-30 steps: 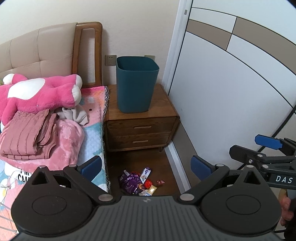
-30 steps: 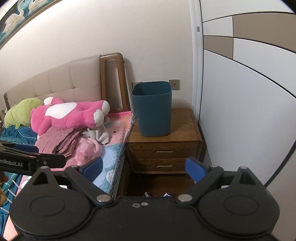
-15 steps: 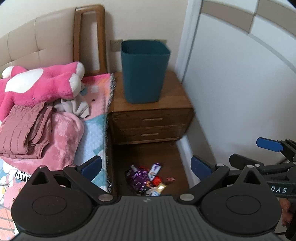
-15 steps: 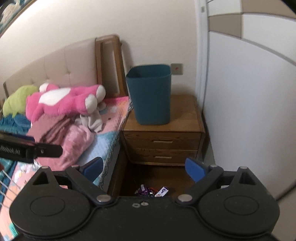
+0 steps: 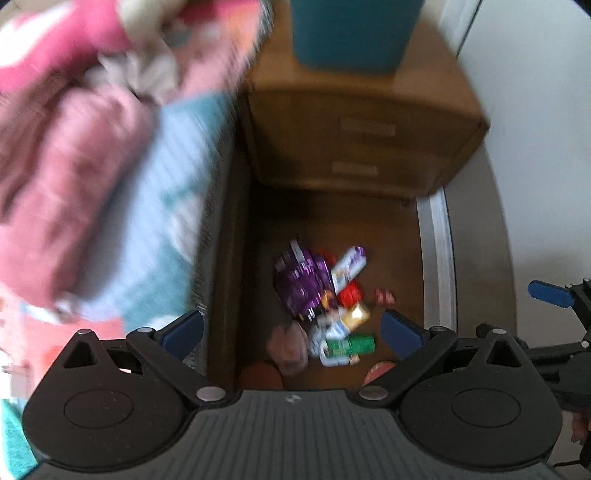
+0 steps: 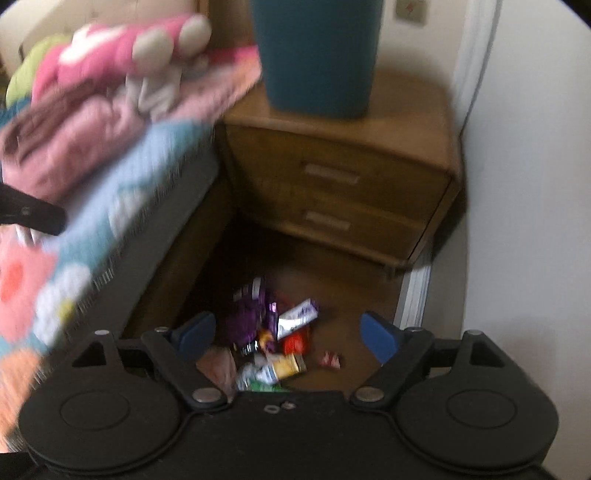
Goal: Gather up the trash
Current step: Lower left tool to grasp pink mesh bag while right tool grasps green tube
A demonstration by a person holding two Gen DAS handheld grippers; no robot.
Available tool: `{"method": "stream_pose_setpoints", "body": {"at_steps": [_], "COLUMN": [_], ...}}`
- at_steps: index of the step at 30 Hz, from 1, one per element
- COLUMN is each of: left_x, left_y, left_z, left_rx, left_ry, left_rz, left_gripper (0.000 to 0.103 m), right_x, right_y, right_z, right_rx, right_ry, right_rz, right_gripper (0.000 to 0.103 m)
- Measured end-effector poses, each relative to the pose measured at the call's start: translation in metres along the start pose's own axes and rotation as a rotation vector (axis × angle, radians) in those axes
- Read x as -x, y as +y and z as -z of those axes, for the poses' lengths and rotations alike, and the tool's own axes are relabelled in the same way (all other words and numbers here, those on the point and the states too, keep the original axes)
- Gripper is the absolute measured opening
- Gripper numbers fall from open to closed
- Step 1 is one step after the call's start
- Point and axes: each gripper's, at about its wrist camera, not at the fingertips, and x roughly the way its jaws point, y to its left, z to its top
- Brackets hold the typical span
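A pile of snack wrappers lies on the dark wooden floor between the bed and the nightstand: a purple bag [image 5: 301, 282], a white and purple wrapper [image 5: 347, 266], red, gold and green pieces. The pile also shows in the right wrist view [image 6: 271, 332]. A small red wrapper [image 6: 330, 359] lies apart to the right. A teal bin [image 5: 351, 33] stands on the nightstand. My left gripper [image 5: 291, 330] is open and empty above the pile. My right gripper [image 6: 288, 332] is open and empty above it too.
The wooden nightstand [image 5: 362, 140] with two drawers stands behind the trash. The bed [image 5: 110, 184] with pink blankets and a pink plush toy [image 6: 122, 55] borders the left. A white wardrobe [image 5: 535, 147] and its floor rail close the right side.
Both grippers have tilted down and moved toward the floor. The trash pile now sits between the fingers in both views. The views are motion-blurred.
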Motion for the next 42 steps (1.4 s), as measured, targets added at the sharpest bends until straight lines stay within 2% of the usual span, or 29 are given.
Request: {"method": "stream_pose_setpoints", "body": {"at_steps": [8, 13, 18, 24, 27, 30, 34, 36, 37, 38, 39, 41, 42], "left_x": [-0.19, -0.307, -0.401, -0.478, -0.502, -0.521, -0.536, -0.539, -0.54, -0.541, -0.544, -0.54, -0.538], "left_y": [-0.015, -0.018, -0.006, 0.021, 0.027, 0.027, 0.028, 0.025, 0.023, 0.022, 0.022, 0.024, 0.024], "left_z": [0.035, 0.067, 0.089, 0.106, 0.111, 0.114, 0.117, 0.118, 0.119, 0.119, 0.12, 0.118, 0.118], "left_rx": [-0.055, 0.005, 0.087, 0.175, 0.163, 0.133, 0.15, 0.136, 0.122, 0.106, 0.096, 0.094, 0.095], "left_ry": [0.185, 0.321, 0.397, 0.489, 0.528, 0.547, 0.575, 0.586, 0.595, 0.603, 0.608, 0.603, 0.597], "left_rz": [-0.063, -0.056, -0.077, -0.054, -0.031, -0.038, -0.032, -0.041, -0.057, -0.081, -0.095, -0.107, -0.108], "left_gripper": [0.103, 0.102, 0.102, 0.102, 0.102, 0.102, 0.101, 0.086, 0.069, 0.056, 0.052, 0.034, 0.032], "right_x": [-0.137, -0.23, -0.313, -0.388, -0.408, -0.424, -0.442, -0.444, -0.444, -0.444, -0.443, -0.44, -0.439], "right_y": [0.009, 0.029, 0.035, 0.032, 0.033, 0.034, 0.038, 0.041, 0.042, 0.043, 0.043, 0.044, 0.046], "right_z": [0.059, 0.111, 0.164, 0.212, 0.224, 0.233, 0.243, 0.246, 0.246, 0.246, 0.246, 0.246, 0.247], "right_rx": [0.125, 0.311, 0.49, 0.645, 0.704, 0.761, 0.823, 0.85, 0.858, 0.864, 0.868, 0.889, 0.897], "right_ry": [0.218, 0.311, 0.368, 0.413, 0.406, 0.393, 0.411, 0.399, 0.393, 0.389, 0.386, 0.387, 0.389], "right_rz": [-0.07, -0.144, -0.173, -0.199, -0.219, -0.222, -0.251, -0.251, -0.252, -0.246, -0.238, -0.219, -0.209], "right_gripper": [0.084, 0.078, 0.071, 0.064, 0.064, 0.064, 0.064, 0.062, 0.059, 0.056, 0.056, 0.055, 0.055]}}
